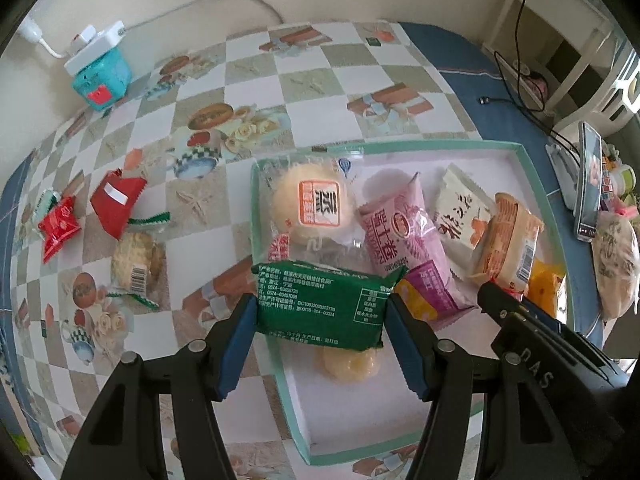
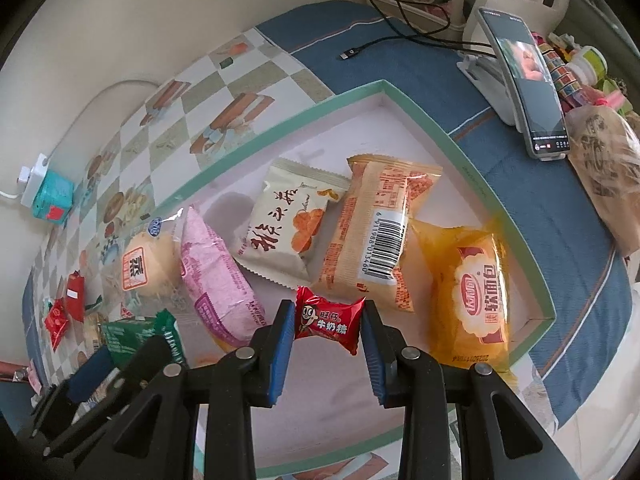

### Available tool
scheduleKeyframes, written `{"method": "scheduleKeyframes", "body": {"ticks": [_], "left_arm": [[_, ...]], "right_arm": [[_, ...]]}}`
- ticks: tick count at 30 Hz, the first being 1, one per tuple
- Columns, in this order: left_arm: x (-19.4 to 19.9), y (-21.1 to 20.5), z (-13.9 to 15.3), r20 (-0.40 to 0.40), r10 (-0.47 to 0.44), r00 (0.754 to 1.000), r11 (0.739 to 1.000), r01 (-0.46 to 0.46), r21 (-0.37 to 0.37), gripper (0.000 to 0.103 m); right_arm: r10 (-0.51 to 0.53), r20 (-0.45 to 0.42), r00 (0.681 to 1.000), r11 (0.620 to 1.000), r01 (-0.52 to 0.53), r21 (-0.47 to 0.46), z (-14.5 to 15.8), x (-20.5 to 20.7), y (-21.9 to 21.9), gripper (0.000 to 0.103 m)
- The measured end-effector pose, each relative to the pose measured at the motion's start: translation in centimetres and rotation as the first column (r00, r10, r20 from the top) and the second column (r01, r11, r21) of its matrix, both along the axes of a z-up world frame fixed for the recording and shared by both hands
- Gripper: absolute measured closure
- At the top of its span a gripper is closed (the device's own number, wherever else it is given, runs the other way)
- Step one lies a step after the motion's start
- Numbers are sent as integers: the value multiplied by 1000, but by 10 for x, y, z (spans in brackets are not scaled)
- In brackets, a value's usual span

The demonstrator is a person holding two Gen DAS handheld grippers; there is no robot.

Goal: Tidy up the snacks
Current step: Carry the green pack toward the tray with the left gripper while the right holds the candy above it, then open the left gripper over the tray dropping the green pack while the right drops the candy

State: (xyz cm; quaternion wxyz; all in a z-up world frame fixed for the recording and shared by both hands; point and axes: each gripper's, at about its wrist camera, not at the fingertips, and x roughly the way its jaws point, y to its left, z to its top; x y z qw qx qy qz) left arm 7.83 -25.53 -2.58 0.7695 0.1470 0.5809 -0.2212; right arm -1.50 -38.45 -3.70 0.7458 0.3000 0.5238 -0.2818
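Note:
My left gripper (image 1: 322, 314) is shut on a green snack packet (image 1: 324, 306) and holds it over the near left rim of the teal-edged tray (image 1: 532, 168). My right gripper (image 2: 326, 322) is shut on a small red milk candy (image 2: 328, 320) above the tray floor (image 2: 472, 152). In the tray lie a round bun (image 1: 312, 208), a pink roll pack (image 1: 404, 240), a white cracker pack (image 2: 286, 224), an orange barcode pack (image 2: 372, 232) and a yellow bread pack (image 2: 472, 292). A pale pastry (image 1: 348, 364) lies under the green packet.
On the checked tablecloth left of the tray lie two red packets (image 1: 116, 204) (image 1: 58, 228) and a clear-wrapped biscuit (image 1: 136, 264). A teal box with a power strip (image 1: 100, 68) stands at the wall. A phone on a stand (image 2: 524, 80), a cable and a bagged bun (image 2: 608, 176) sit at the right.

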Motion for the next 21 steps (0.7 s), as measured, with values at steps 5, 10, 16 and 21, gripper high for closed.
{"method": "scheduleKeyframes", "body": {"ticks": [5,10,16,21], "left_arm": [[0,-1,-6,-43,-3,999,1000,2,-22,37],[-2,-2,-5,-50,-14,999,1000,13,-28,37],[4,6,8,-38,21,999,999,-23,-45,24],[16,24,25,-16,79,997,994,-80,-70,24]], "right_arm": [[-13,1,1000,1000,13,9,-2,-2,-3,68],[-26,-2,1000,999,26,19,-4,-6,-8,66],[-55,0,998,998,55,10,4,-10,-15,31],[-69,15,997,997,70,-24,20,-14,-18,20]]}}
